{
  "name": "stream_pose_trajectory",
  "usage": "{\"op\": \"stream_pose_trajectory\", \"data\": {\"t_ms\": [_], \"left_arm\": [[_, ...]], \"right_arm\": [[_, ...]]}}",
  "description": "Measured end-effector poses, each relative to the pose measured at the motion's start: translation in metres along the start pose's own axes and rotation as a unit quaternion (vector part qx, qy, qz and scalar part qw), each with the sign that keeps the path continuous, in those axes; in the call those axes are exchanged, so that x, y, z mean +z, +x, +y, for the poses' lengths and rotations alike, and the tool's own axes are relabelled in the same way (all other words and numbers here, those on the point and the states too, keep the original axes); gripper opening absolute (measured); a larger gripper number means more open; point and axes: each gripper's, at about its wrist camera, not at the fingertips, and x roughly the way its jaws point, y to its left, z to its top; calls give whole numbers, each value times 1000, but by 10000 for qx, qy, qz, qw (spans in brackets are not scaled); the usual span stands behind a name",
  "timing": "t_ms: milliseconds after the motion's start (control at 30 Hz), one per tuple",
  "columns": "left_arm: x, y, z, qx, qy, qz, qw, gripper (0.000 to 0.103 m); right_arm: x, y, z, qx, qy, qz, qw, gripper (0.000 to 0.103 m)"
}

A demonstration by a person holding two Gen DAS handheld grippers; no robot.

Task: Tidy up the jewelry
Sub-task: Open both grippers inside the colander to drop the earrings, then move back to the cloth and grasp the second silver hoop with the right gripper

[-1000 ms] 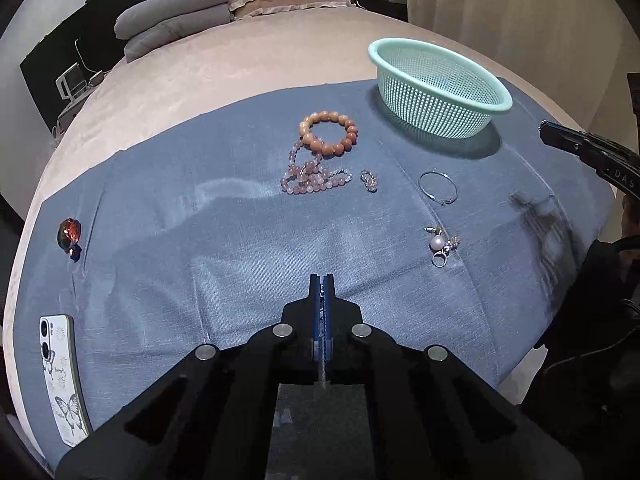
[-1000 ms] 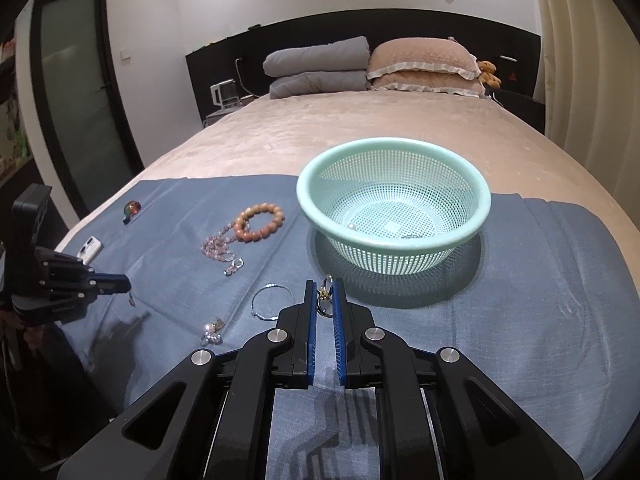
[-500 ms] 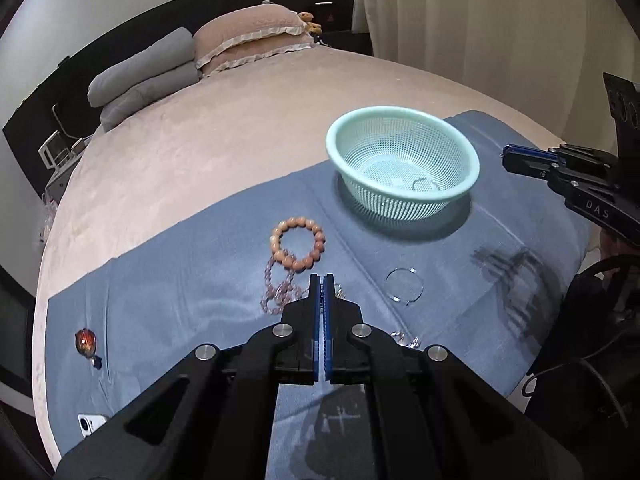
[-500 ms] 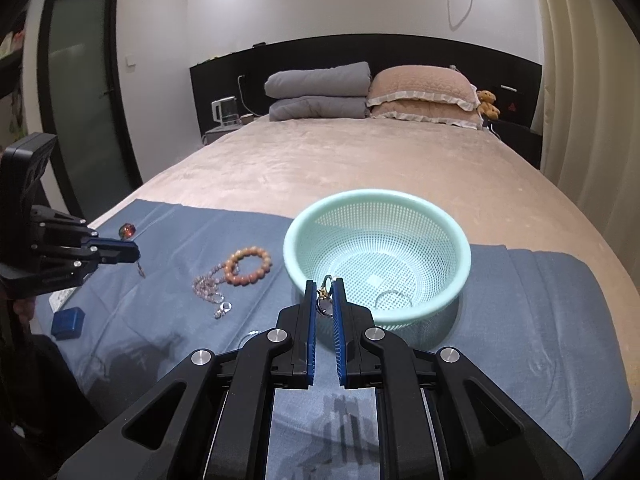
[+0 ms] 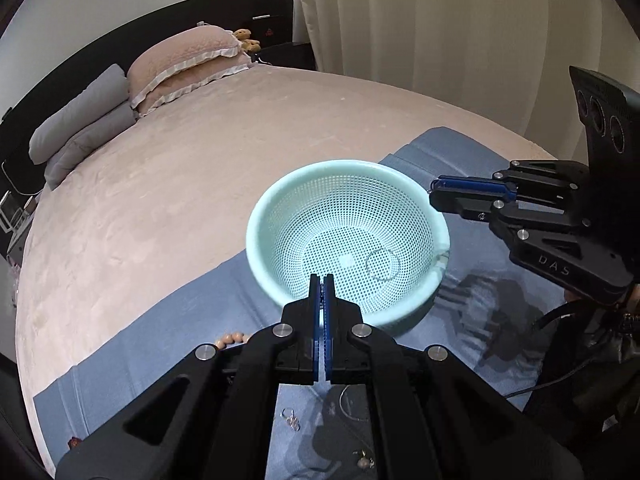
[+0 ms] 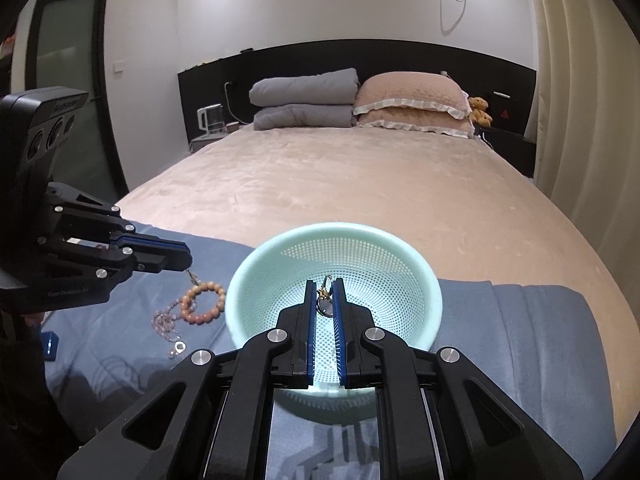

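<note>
— Fingers on the left gripper (image 6: 188, 258), how do they stand?

— Pressed together, almost no gap. A thin dangling piece (image 6: 193, 277) hangs from the very tip, pinched there. It hovers above the blue cloth (image 6: 520, 320), left of the basket (image 6: 332, 227). Further left still, a small blue box (image 6: 50, 344) sits at the cloth's edge.

— And under it?

— Two strands lie on the cloth just left of the basket: an orange bead bracelet (image 6: 204, 287), and a pale pink bead strand (image 6: 162, 322) touching it on its left side and trailing toward the near edge. A few smaller bits lie nearer the person, partly hidden by the left gripper's body; I cannot make them out well.

— The basket itself?

— Mint green, perforated, upright on the cloth, which is spread across the foot of the bed (image 6: 340, 184). One thin hoop (image 5: 366, 264) lies flat on its bottom.

— Then the right gripper (image 6: 325, 286)?

— Narrow too, its blue pads clamped on a small gold piece (image 6: 325, 300) that sticks up a little between them. The tips are above the basket's right rim, clear of the mesh.
</note>
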Motion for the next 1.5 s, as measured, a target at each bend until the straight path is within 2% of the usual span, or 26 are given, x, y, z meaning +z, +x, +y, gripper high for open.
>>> {"op": "stream_pose_trajectory", "data": {"t_ms": [233,433,667,767,800,833,867,900,933,1000,1133,1367,1500], "left_arm": [[20,52,-9,-288,107,181,9994,2],[10,99,-8,-431,4,579,9974,2],[0,114,-10,-510,-105,649,9965,2],[-1,110,-11,-375,-84,543,9978,5],[-2,106,-8,-247,-98,434,9987,20],[-2,101,-6,-141,-146,335,9992,50],[-2,96,-2,-44,-230,228,9995,69],[0,91,4,45,-318,77,9995,90],[0,84,7,138,-401,-107,9990,95],[1,73,12,240,-484,-310,9981,97],[-1,62,14,286,-379,-286,9985,97],[-9,45,10,454,-202,-90,9987,97],[-22,25,11,570,-113,-60,9983,97]], "right_arm": [[-7,41,-24,31,124,247,9996,7],[-27,72,-29,75,135,574,9982,7],[-33,78,-29,113,141,646,9977,8],[-33,71,-31,110,211,465,9986,10],[-31,65,-31,87,247,315,9992,10],[-30,59,-33,59,310,142,9994,10],[-28,52,-36,20,410,-52,9991,25],[-27,46,-40,-67,548,-236,9982,59],[-26,40,-44,-148,697,-412,9966,89],[-26,32,-53,-184,954,-650,9931,89],[-28,34,-66,-293,1270,-503,9902,89],[-23,24,-55,-457,1058,-533,9919,89],[-22,12,-38,-365,913,-539,9937,89]]}}
